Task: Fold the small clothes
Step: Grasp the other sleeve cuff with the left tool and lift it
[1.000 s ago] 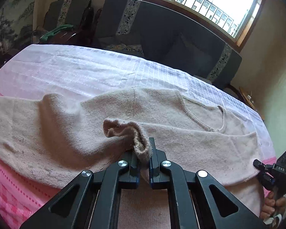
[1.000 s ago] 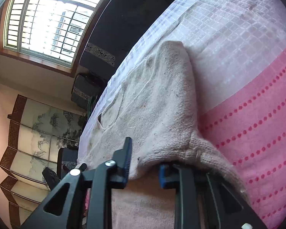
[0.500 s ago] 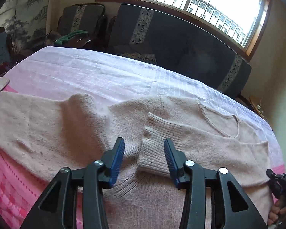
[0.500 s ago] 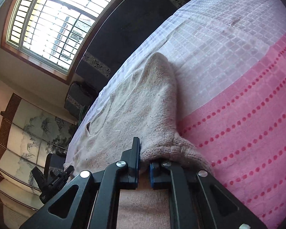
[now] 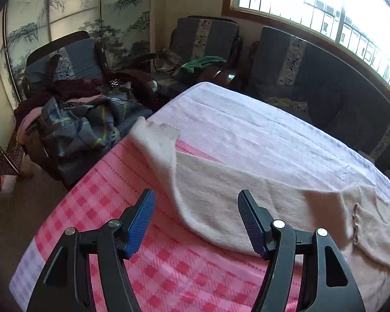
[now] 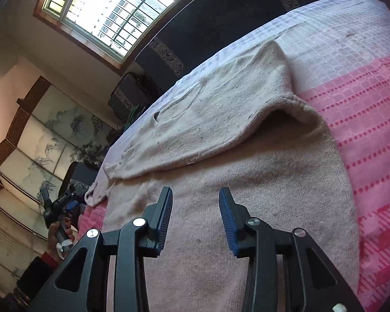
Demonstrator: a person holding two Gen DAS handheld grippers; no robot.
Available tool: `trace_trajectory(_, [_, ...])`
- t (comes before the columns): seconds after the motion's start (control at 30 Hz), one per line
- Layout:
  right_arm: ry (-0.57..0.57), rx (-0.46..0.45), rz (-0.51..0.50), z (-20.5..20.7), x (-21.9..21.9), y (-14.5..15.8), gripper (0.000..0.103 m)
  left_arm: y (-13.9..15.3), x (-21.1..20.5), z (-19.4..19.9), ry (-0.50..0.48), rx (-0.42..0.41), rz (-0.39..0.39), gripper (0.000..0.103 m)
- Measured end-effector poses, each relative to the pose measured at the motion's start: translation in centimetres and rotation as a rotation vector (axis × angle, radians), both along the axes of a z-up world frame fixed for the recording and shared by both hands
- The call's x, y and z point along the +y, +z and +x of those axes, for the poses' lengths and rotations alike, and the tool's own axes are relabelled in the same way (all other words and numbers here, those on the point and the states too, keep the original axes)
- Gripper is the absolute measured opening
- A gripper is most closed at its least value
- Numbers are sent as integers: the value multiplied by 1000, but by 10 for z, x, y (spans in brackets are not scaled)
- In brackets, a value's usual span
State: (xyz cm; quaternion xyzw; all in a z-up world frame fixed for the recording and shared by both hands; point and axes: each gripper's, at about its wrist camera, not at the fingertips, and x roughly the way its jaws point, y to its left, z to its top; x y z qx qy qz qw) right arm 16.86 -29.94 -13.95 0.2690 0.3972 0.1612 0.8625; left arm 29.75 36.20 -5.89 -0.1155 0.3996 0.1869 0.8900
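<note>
Our left tongs [image 5: 196,219] hang spread and empty above the outstretched sleeve [image 5: 169,161] of the beige sweater [image 6: 234,169]; our right tongs [image 6: 196,217] are also parted, holding nothing, over its body. One sleeve [image 6: 195,130] lies folded across the chest, so we judge the second sleeve comes next: pinch its far-left cuff and carry it inward. The sweater lies on a pink-and-white covered counter [image 5: 247,130]; chairs [image 5: 208,39], a clothes pile [image 5: 78,122] and a painted screen [image 5: 65,13] stand beyond.

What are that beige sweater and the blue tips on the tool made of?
The sweater looks like soft knitted wool or acrylic: fuzzy, pilled, with a ribbed cuff. The left tool has blue pads that look like ridged rubber or plastic.
</note>
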Motion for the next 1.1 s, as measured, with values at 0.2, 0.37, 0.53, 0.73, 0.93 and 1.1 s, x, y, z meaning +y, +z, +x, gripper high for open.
trace_trajectory(0.2, [42, -15, -80, -12, 20, -2, 37, -10, 18, 47, -42, 137, 175, 67])
trace_trajectory(0.37, [22, 3, -82, -11, 19, -6, 38, -47, 30, 76, -35, 242, 194, 44])
trace_trajectory(0.53, [11, 2, -93, -10, 20, -5, 38, -55, 56, 65, 42, 161, -12, 8])
trace_trajectory(0.73, [4, -4, -73, -11, 18, -5, 38, 34, -8, 31, -77, -210, -210, 8])
trace_trajectory(0.93, [-26, -3, 77, -7, -2, -2, 38, 122, -192, 25, -461, -406, -329, 8])
trace_trajectory(1.1, [-12, -40, 213, 6, -18, 16, 43, 94, -353, 39, -731, -384, -438, 8])
